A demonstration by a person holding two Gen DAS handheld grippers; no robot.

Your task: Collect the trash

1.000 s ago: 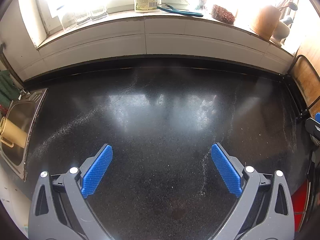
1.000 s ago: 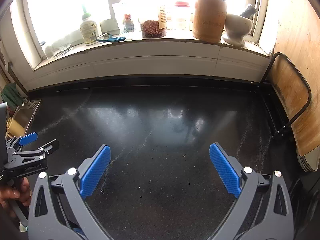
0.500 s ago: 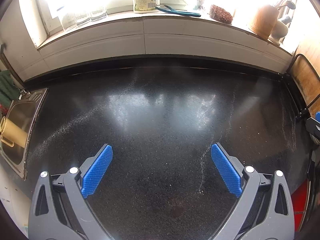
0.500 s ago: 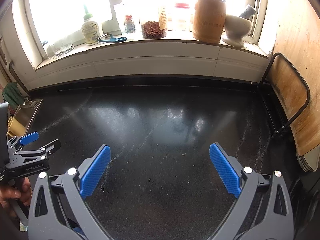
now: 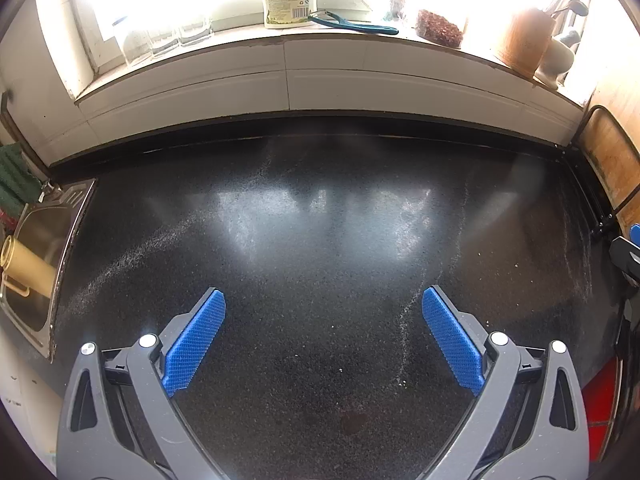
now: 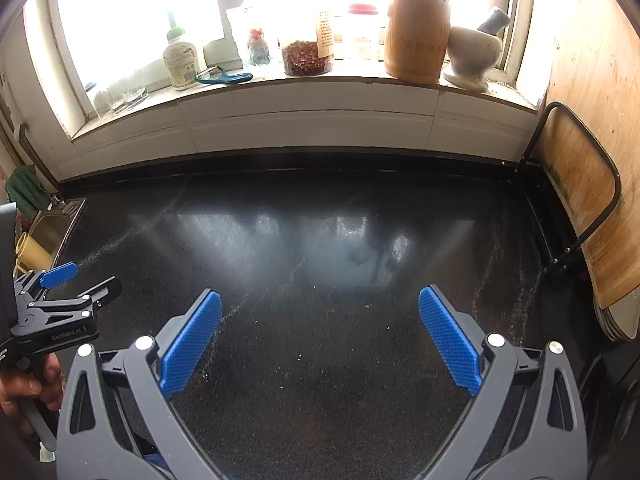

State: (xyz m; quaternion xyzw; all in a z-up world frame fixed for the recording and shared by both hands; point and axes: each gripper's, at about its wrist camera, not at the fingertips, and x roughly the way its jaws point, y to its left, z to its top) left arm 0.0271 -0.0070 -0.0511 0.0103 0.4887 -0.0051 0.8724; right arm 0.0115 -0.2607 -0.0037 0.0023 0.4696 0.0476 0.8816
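Note:
My left gripper point(image 5: 323, 300) hangs open over a black speckled countertop point(image 5: 320, 220), with nothing between its blue pads point(image 5: 192, 336). My right gripper point(image 6: 320, 300) is open too, above the same countertop point(image 6: 320, 248), and holds nothing. Small pale crumbs point(image 6: 298, 357) and streaks of white powder point(image 5: 402, 320) lie scattered on the dark surface. No larger piece of trash shows in either view. In the right wrist view the left gripper point(image 6: 86, 284) appears at the left edge, held by a hand point(image 6: 24, 380).
A steel sink point(image 5: 36, 248) with a yellow cup point(image 5: 24, 264) lies at the left. The windowsill carries a bottle point(image 6: 182, 58), glasses point(image 6: 120, 92), a blue peeler point(image 6: 224, 77), a spice jar point(image 6: 306, 50), a wooden utensil holder point(image 6: 416, 36) and a mortar point(image 6: 472, 56). Cutting boards in a rack point(image 6: 580, 208) stand at the right.
Both views have shifted only slightly; the windowsill sits a little lower in the right wrist view. Both grippers stay open and empty.

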